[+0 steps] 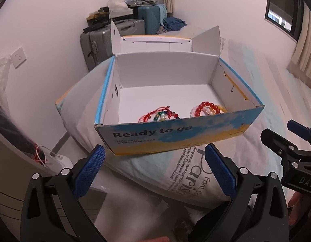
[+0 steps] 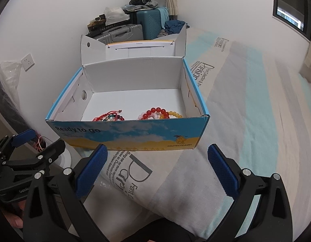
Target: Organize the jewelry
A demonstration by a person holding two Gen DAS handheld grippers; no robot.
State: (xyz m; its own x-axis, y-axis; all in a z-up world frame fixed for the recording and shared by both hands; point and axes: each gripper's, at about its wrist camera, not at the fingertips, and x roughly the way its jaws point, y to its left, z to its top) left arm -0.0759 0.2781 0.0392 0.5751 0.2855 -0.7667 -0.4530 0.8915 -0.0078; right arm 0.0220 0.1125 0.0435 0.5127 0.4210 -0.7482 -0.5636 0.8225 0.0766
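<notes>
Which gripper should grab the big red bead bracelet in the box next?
Probably the right gripper. It is open and empty, and the red bead bracelet lies almost straight ahead of it in the box. For the left gripper, also open, it sits off to the right.

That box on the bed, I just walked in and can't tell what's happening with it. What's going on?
A person holds a two-finger gripper in each hand in front of the open cardboard box, which sits on a pillow. Both the left gripper and the right gripper are open and hold nothing. Inside the box lie a red string bracelet and a pile of beaded bracelets, side by side near the front wall.
</notes>
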